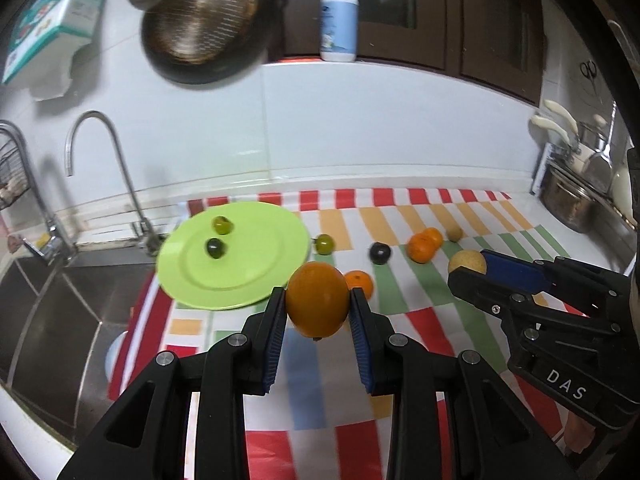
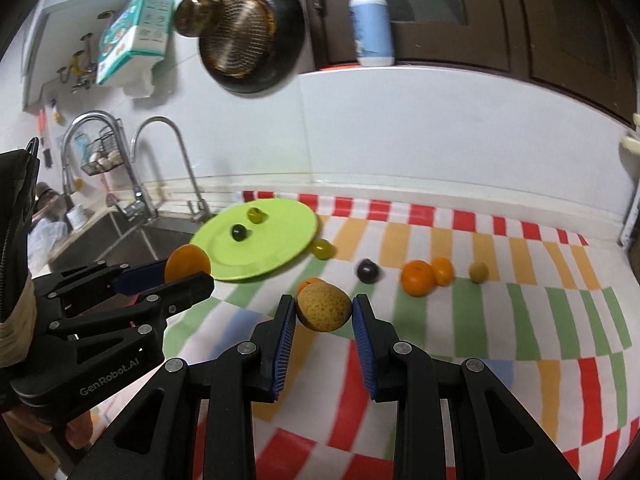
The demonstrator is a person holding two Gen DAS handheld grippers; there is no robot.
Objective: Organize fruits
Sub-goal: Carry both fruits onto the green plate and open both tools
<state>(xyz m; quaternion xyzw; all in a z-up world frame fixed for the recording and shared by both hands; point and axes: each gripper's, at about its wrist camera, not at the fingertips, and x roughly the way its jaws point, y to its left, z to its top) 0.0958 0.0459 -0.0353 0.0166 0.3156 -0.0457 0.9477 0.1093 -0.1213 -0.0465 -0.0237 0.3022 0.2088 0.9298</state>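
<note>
so both grippers are loaded right now. the left gripper (image 1: 318,306) has its fingers closed down onto a big orange (image 1: 317,305), pinched on both sides between the blue pads, held up off the striped cloth (image 1: 420,320). the right gripper (image 2: 324,307) is clamped the same way on a tan speckled fruit (image 2: 323,306).

progress-wise i'd say it's early. the green plate (image 1: 256,280) sits past the left fingertips and a bit to their left, with only two small dark-green fruits on it. left on the cloth: a small green fruit (image 1: 324,244) just off the plate's edge, a dark plum-like fruit (image 2: 368,271), two tangerines (image 2: 426,276) touching each other, a little tan fruit (image 2: 478,272) beyond them, all ahead and right of the right fingers. one more tangerine (image 1: 360,283) peeks out right behind the held orange.

orientation: the orange looks slightly egg-shaped, long axis roughly up-down between the fingers, with a little stem nub pointing down at the bottom. the tan fruit is a bit wider than tall, long axis running finger to finger; can't tell where its stem end points.
</note>
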